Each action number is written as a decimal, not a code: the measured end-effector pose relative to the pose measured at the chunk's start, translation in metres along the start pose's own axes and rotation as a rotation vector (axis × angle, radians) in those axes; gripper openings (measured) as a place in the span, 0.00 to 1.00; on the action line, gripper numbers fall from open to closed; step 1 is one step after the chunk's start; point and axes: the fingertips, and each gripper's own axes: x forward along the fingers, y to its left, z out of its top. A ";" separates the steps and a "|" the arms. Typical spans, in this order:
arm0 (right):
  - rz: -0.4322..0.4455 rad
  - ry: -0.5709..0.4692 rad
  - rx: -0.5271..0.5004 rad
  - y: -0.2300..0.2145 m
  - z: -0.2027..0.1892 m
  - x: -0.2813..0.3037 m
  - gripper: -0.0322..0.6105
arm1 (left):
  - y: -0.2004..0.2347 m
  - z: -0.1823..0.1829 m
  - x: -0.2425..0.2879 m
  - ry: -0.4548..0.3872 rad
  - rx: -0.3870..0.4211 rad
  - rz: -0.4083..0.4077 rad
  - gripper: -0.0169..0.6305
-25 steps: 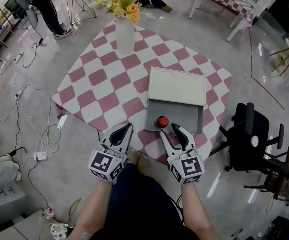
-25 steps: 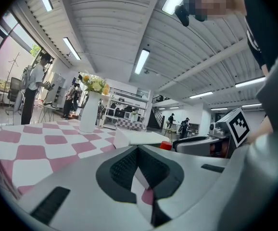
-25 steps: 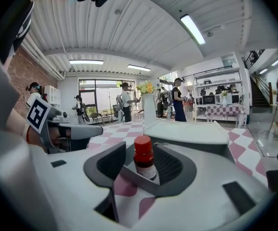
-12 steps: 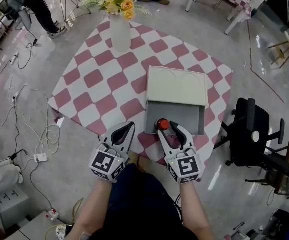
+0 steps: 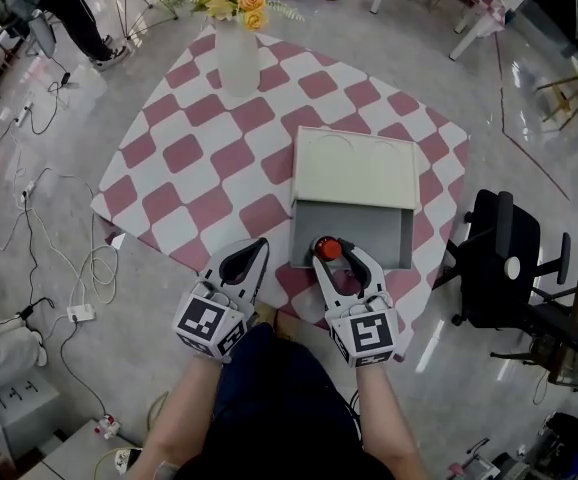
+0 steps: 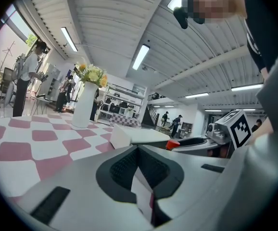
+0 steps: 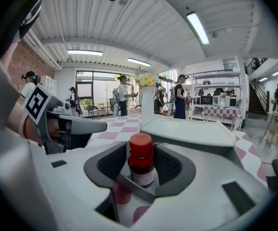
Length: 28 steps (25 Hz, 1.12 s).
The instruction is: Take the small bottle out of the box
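A small brown bottle [image 5: 326, 249] with a red cap stands inside the open grey box [image 5: 369, 230], at its near left corner; the box's cream lid [image 5: 354, 172] lies folded back. My right gripper [image 5: 342, 255] is open, with one finger on each side of the bottle. In the right gripper view the bottle [image 7: 141, 165] is upright between the black pads with thin gaps on both sides, and the box's near wall hides its base. My left gripper [image 5: 241, 257] is open and holds nothing, over the table's near edge to the left of the box.
A pink-and-white checked cloth covers the table [image 5: 199, 168]. A white vase of flowers [image 5: 237, 63] stands at the far side. A black office chair [image 5: 499, 268] is on the right, cables [image 5: 59, 258] trail over the floor at left, and people stand beyond the table.
My right gripper has moved forward to the box, so the bottle now stands between its fingers. The left gripper has hardly moved.
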 end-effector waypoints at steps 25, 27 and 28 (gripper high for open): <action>-0.051 -0.005 -0.002 -0.009 0.006 -0.002 0.28 | 0.001 0.000 -0.007 0.010 0.007 0.019 0.03; -0.051 -0.011 0.001 -0.010 0.008 -0.005 0.28 | 0.000 0.001 -0.006 0.005 0.009 0.014 0.03; -0.053 -0.014 0.005 -0.011 0.009 -0.006 0.28 | -0.001 0.001 -0.006 0.003 0.010 0.012 0.03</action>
